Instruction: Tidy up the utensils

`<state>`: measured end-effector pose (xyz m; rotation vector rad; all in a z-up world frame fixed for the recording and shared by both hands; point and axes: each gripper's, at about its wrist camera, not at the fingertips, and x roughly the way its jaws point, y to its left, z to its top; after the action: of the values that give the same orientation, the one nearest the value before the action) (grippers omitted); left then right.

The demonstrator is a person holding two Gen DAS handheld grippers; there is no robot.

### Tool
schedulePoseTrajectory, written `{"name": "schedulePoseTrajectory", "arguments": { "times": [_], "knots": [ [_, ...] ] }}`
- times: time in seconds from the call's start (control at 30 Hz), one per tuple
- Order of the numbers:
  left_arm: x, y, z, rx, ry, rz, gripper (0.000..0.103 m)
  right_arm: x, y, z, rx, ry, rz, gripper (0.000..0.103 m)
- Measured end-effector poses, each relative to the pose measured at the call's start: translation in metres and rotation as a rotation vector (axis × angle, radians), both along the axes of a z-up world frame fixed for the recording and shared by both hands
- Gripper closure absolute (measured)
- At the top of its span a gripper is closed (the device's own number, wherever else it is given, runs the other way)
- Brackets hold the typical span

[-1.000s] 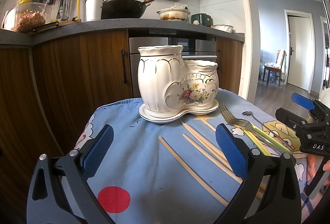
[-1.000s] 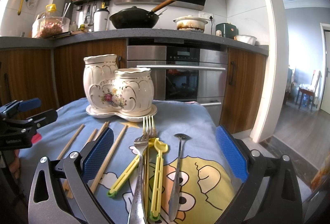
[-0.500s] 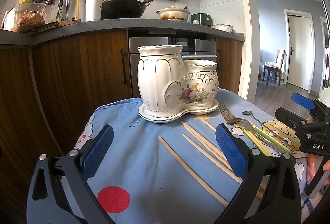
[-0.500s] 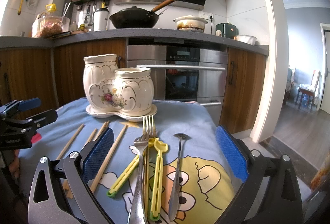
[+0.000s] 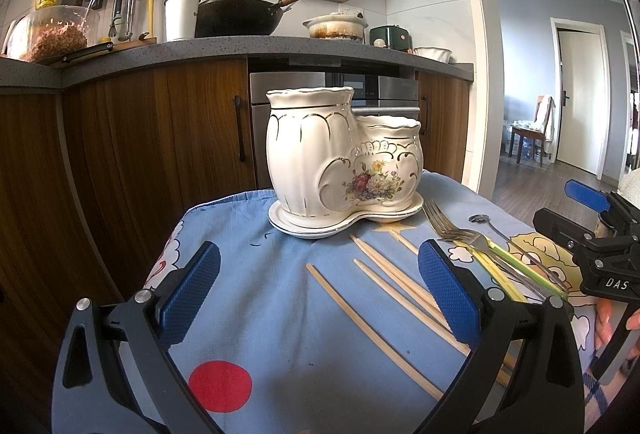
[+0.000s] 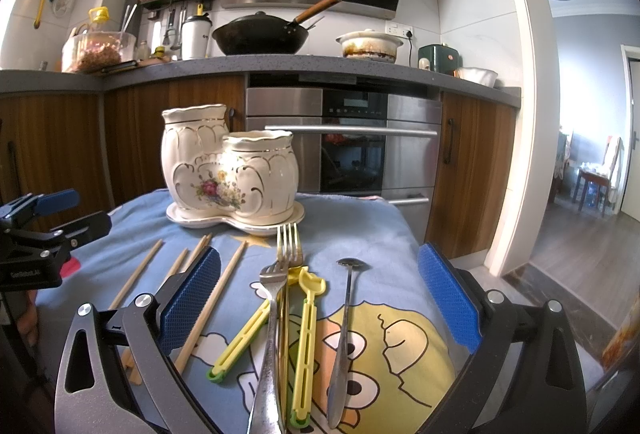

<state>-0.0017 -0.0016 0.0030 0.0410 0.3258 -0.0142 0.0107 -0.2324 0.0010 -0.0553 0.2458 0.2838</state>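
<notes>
A white ceramic two-pot utensil holder [image 5: 340,162] [image 6: 228,170] with a flower print stands on its saucer at the far side of a blue cloth. Several wooden chopsticks [image 5: 384,282] [image 6: 212,298] lie in front of it. Right of them lie two forks [image 6: 280,286] [image 5: 460,234], yellow-green tongs [image 6: 306,322] and a small metal spoon [image 6: 346,318]. My left gripper [image 5: 320,286] is open and empty above the chopsticks. My right gripper [image 6: 320,294] is open and empty above the forks and tongs.
The blue cartoon cloth [image 5: 256,314] [image 6: 360,226] covers a small table. Behind it are wooden cabinets, a steel oven [image 6: 344,154] and a counter with a wok [image 6: 260,34]. A doorway and wood floor lie to the right [image 6: 580,242].
</notes>
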Motion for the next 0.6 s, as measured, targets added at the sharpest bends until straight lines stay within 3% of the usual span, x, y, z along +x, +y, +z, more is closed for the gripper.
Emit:
{"name": "schedulePoseTrajectory", "arguments": {
  "times": [0.6],
  "knots": [
    [0.0005, -0.0011, -0.0016, 0.001, 0.012, -0.002, 0.005, 0.0025, 0.0022, -0.0016, -0.002, 0.007, 0.002, 0.005]
  ]
}}
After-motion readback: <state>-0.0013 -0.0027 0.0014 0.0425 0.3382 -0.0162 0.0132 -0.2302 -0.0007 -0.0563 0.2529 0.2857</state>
